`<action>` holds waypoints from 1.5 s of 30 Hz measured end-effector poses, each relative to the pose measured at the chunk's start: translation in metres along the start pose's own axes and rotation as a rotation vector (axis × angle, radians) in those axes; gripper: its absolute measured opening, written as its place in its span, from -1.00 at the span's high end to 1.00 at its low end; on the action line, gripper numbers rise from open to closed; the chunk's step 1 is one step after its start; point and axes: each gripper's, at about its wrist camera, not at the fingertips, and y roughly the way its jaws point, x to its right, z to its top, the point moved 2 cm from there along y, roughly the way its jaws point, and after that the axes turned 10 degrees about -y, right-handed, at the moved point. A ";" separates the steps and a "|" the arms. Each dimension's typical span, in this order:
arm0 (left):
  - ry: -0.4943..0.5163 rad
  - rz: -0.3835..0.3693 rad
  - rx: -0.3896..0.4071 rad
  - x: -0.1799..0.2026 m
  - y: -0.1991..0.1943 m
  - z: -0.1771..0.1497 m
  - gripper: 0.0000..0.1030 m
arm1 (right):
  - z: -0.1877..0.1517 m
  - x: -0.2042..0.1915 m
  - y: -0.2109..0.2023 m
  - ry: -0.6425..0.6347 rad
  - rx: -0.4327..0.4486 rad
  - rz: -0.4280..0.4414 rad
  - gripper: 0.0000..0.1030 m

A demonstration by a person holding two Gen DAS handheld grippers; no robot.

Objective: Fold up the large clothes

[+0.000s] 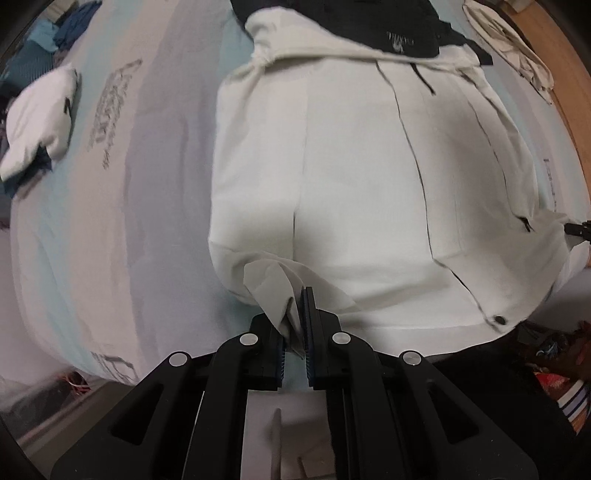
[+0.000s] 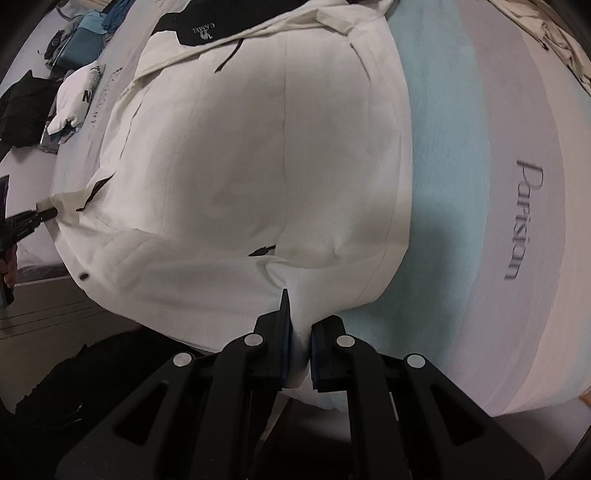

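A large white jacket (image 1: 351, 192) with a dark zip line and a black lining at its collar lies spread on the bed. My left gripper (image 1: 299, 314) is shut on a bunched corner of its near hem, lifted off the sheet. In the right wrist view the same white jacket (image 2: 240, 166) fills the middle, and my right gripper (image 2: 299, 325) is shut on the other near corner of the hem. Each gripper also shows small at the edge of the other's view: the right gripper (image 1: 576, 229) at far right, the left gripper (image 2: 33, 218) at far left.
The bed sheet (image 2: 480, 184) is pale blue and grey with printed lettering. A folded white garment (image 1: 40, 118) lies at the left, with blue clothes (image 1: 70, 26) behind it. A beige garment (image 1: 517, 48) lies at the far right by a wooden edge. The floor (image 2: 37, 306) shows below the bed's near edge.
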 end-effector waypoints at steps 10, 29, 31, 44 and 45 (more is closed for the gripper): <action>-0.015 0.004 0.042 -0.003 -0.007 0.050 0.86 | 0.048 0.027 -0.030 -0.039 0.012 -0.005 0.86; 0.045 -0.014 0.151 -0.014 -0.010 0.192 0.86 | 0.188 0.039 -0.065 -0.050 0.102 -0.150 0.87; 0.048 -0.019 0.165 -0.016 -0.007 0.206 0.86 | 0.204 0.041 -0.065 -0.055 0.112 -0.169 0.87; 0.068 -0.032 0.300 -0.006 -0.019 0.313 0.86 | 0.294 0.069 -0.065 -0.045 0.176 -0.279 0.87; 0.075 -0.033 0.314 -0.004 -0.021 0.324 0.86 | 0.302 0.072 -0.066 -0.041 0.183 -0.290 0.87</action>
